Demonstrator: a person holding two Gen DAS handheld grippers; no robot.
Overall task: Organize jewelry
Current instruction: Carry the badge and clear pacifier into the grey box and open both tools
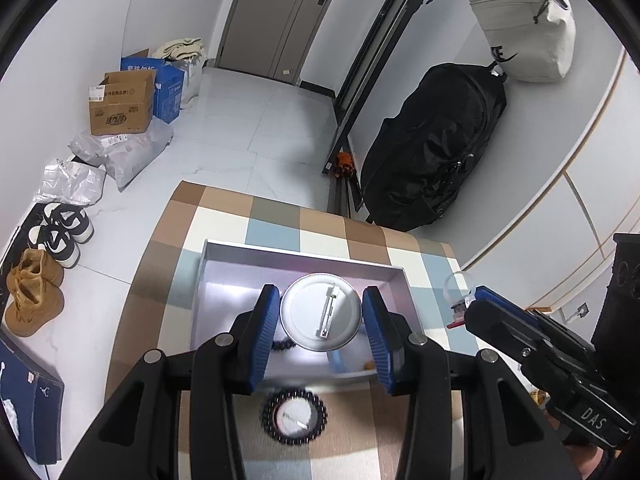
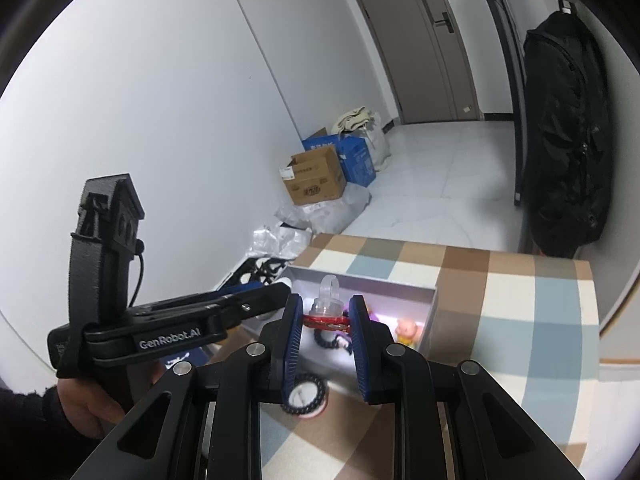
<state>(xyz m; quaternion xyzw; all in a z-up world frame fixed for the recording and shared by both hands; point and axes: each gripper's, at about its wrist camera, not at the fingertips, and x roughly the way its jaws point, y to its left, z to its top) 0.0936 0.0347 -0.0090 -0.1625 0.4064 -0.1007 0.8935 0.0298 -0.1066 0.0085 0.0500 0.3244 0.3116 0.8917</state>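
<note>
Ribbed blue left tool (image 1: 322,312) clamping round metal badge (image 1: 320,311), right tool (image 2: 326,322) pinching red-based clear ornament (image 2: 326,308) — grey tray (image 1: 304,258) below.

Glossy silvery metal on the round pin badge (image 1: 321,312), ribbed blue rubbery pads (image 1: 262,336) gripping it, a clear plastic dome on the red-based ring (image 2: 327,308), checked cloth over the counter (image 1: 280,216), matt grey tray (image 1: 224,276).

White walls (image 2: 140,100) surround me, above a pale tiled floor (image 1: 248,128). A grey door (image 1: 280,16) stands beyond my worktop's (image 1: 224,216) far edge. Cardboard boxes (image 1: 120,104) and shoes (image 1: 36,292) line the left wall; a black bag (image 1: 432,152) hangs right.
</note>
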